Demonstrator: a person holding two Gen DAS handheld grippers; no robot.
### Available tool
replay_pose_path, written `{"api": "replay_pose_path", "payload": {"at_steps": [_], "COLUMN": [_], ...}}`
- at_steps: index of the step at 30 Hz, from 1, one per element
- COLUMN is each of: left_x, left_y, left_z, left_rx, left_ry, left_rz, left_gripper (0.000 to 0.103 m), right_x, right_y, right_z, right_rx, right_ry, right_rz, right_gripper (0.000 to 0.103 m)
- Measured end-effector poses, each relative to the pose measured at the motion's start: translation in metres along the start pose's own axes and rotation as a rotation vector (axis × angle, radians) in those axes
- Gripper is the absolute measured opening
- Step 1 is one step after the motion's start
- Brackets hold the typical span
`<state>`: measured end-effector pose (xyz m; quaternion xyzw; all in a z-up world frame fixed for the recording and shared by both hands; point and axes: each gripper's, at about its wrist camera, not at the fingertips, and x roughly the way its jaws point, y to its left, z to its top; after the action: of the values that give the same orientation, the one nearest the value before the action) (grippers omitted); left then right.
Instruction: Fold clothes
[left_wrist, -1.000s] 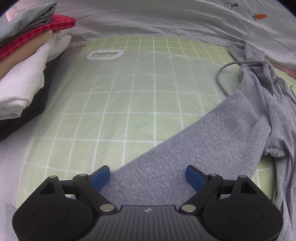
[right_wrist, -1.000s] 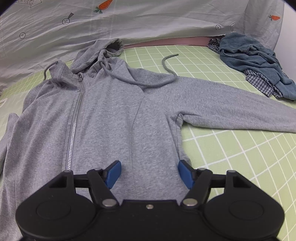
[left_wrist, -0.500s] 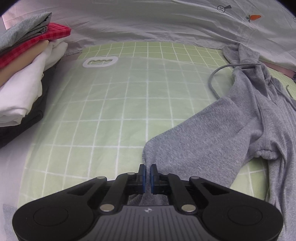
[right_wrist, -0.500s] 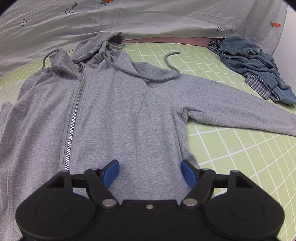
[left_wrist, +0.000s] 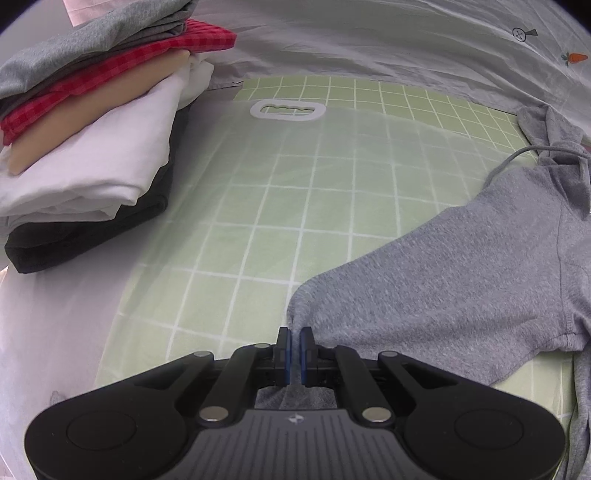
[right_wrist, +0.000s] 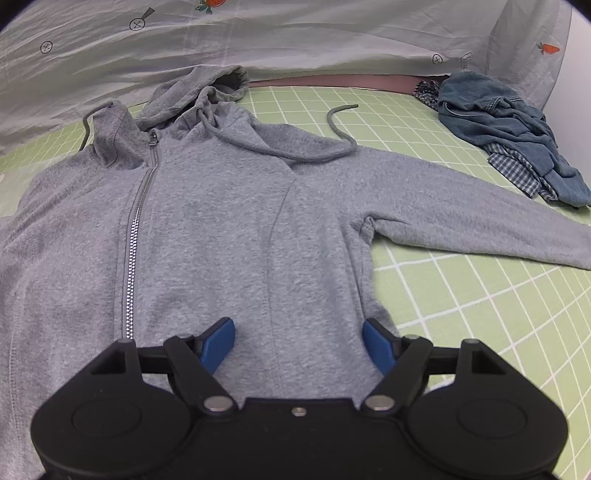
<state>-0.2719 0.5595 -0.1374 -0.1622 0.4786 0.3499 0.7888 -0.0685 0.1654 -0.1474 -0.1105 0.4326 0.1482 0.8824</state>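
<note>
The grey zip-up hoodie's (right_wrist: 207, 229) far sleeve cuff runs off the right wrist view's edge; its other cuff disappears between the left hand-held gripper's (left_wrist: 294, 350) closed blue pads

Both the left gripper (left_wrist: 294, 347) and the right gripper (right_wrist: 298, 341) had black bodies, blue finger pads (right_wrist: 218, 341), silver pivot screws and round embossed discs.

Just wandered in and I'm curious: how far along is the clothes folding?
Done: a folded stack sits to one side. In hand: the left tool is shut on the sleeve of the gray hoodie, while the right tool is open above its body. Left: the hoodie lies spread flat, and a denim heap waits unfolded.
</note>
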Motion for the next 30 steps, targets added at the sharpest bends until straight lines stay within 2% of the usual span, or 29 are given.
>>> {"api": "replay_pose_path", "payload": {"at_steps": [3,7,10,12,15,17,22,24,30], "left_x": [-0.003,-0.003,-0.004,-0.008,-0.022,-0.024,-0.026,-0.027,-0.029], "left_y": [0.008,0.010,0.009,0.006,-0.002,-0.016,-0.054,-0.070,-0.115], "left_z": [-0.013,-0.019,-0.016,-0.015,-0.011,-0.007,0.003,0.007,0.020], "left_rx": [-0.070,-0.129,-0.155,-0.153,-0.126,-0.111,-0.073,-0.059,-0.014], "left_ry": [0.021,-0.003,0.004,-0.001,-0.042,-0.047,-0.050,-0.051,-0.054], "left_rz": [-0.009,-0.011,-0.003,0.005,0.026,0.014,-0.020,-0.034,-0.075], "left_gripper": [0.007,0.007,0.016,0.018,0.034,0.060,0.084,0.085,0.085], "right_x": [0.001,0.004,0.005,0.005,0.003,-0.001,-0.009,-0.008,0.009], "right_y": [0.000,-0.004,-0.004,-0.004,-0.005,-0.008,-0.020,-0.027,-0.047], "right_z": [0.000,0.000,-0.001,-0.001,0.001,0.003,0.017,0.026,0.064], "right_rx": [0.005,0.022,0.024,0.025,0.016,0.018,0.057,0.074,0.064], "right_ry": [-0.003,-0.005,-0.007,-0.007,-0.003,-0.015,-0.070,-0.088,-0.106], "right_rz": [-0.004,0.005,0.006,0.008,0.019,0.030,0.034,0.043,0.063], "right_gripper": [0.077,0.078,0.079,0.079,0.079,0.079,0.079,0.078,0.060]}}
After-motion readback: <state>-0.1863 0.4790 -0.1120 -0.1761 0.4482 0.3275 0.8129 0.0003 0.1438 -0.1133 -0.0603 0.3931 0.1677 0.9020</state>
